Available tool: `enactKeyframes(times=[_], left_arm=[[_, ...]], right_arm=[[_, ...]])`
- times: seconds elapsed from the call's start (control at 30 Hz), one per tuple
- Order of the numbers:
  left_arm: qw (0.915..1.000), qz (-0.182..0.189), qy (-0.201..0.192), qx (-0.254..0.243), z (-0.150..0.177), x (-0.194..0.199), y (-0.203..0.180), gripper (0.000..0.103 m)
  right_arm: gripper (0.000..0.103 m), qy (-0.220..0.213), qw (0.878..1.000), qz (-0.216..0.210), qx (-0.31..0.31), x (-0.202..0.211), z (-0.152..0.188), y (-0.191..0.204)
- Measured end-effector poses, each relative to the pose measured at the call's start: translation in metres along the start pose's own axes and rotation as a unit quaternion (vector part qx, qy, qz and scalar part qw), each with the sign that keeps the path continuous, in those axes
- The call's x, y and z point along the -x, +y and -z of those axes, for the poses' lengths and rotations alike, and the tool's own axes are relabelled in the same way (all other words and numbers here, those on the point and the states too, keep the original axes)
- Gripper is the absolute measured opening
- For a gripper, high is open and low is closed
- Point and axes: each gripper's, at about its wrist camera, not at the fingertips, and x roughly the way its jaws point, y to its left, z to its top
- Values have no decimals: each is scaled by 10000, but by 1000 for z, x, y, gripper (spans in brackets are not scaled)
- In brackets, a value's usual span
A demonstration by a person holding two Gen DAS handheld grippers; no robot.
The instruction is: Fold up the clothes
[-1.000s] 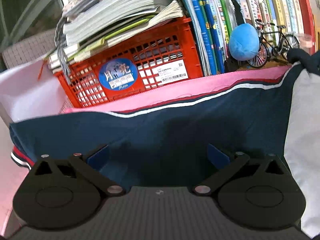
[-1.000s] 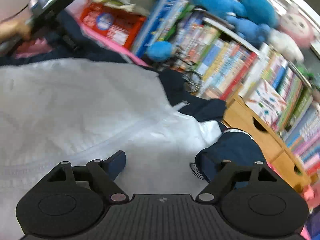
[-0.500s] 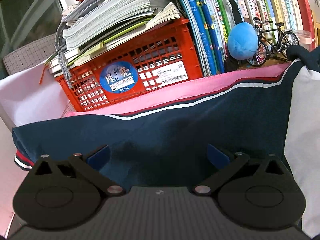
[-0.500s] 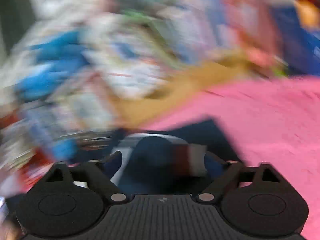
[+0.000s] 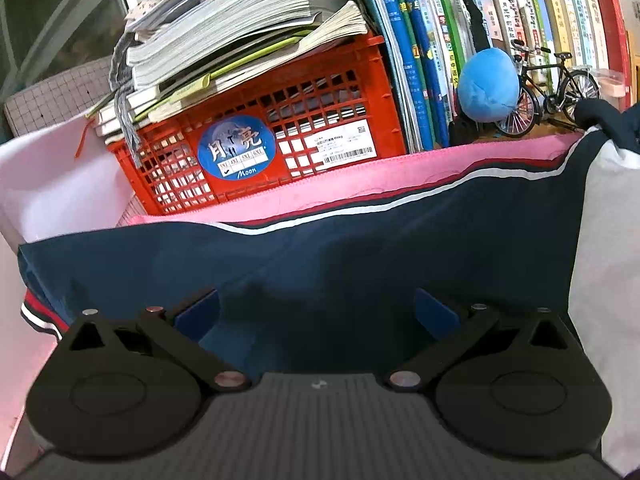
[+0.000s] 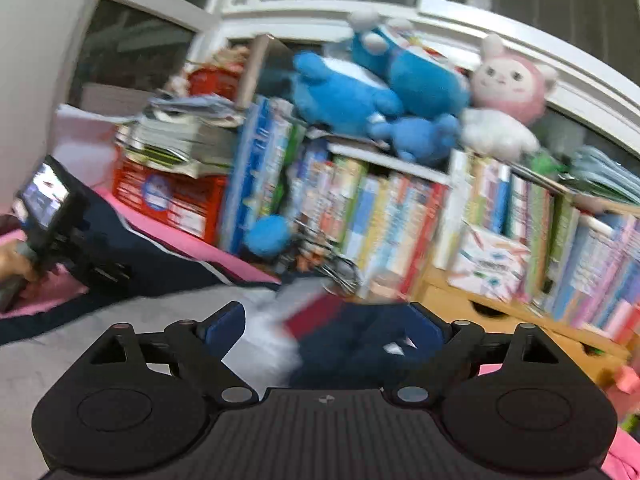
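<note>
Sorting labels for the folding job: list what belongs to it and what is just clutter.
Belongs to the job:
navy and white garment
pink cloth under it
left claw, open over the navy part
right claw, open

Just lying about:
red crate with stacked papers
upright books
blue plush ball
model bicycle
plush toys

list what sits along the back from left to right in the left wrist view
red crate → upright blue books → blue plush ball → model bicycle
</note>
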Motion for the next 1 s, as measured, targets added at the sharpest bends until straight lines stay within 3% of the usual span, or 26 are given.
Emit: enactKeyframes(times=[0.03,0.13,0.2,0.27,0.33,0.37,0.4,0.43,0.53,0.63,0.67,0.73,0.8,0.83,0.87,0.9,1.0], left_arm=[[10000,16,11,28,0,0,1,103],[10000,22,19,46,-1,0,1,103],[10000,-38,21,34,-1,1,1,103],[10000,-66,30,37,-1,1,1,103],[9999,-87,48,65,-2,0,2,103],[9999,-91,66,94,-2,0,3,103],[9999,-79,82,125,-2,-1,4,103],[9998,-59,97,157,-3,-1,5,103],[9997,-21,118,212,-3,-1,7,103],[9997,-36,118,207,-2,-1,5,103],[9997,-37,118,207,-2,-1,5,103],[9997,-32,126,227,-2,0,5,103],[9995,-2,141,267,-2,-1,6,103],[9995,5,146,278,-2,-1,6,103],[9995,12,151,287,-2,-1,6,103],[9994,18,155,297,-2,-1,7,103],[9995,-3,147,269,-2,-1,6,103]], right_arm=[[87,180,9996,114,-158,-5,4,-5],[87,661,9960,-133,-588,-29,18,-6],[89,813,9955,-364,-330,-46,23,9],[93,1023,9945,38,215,-76,26,35],[89,1323,9880,554,568,-108,31,55],[71,1408,9879,552,339,-115,32,50],[31,1471,9878,500,65,-120,33,44],[15,1453,9869,655,-236,-114,30,30],[12,1071,9819,1348,-791,-72,21,-23],[12,855,9643,2386,-764,-14,16,-98],[12,893,9530,2785,-790,4,16,-126],[12,1090,9155,3780,-842,32,21,-184],[31,1741,8474,4939,-873,48,31,-238],[49,1875,8208,5315,-931,60,35,-249],[73,1975,7940,5664,-988,73,39,-259],[101,1789,7952,5716,-945,88,42,-258],[103,996,8468,5202,-501,122,54,-227]])
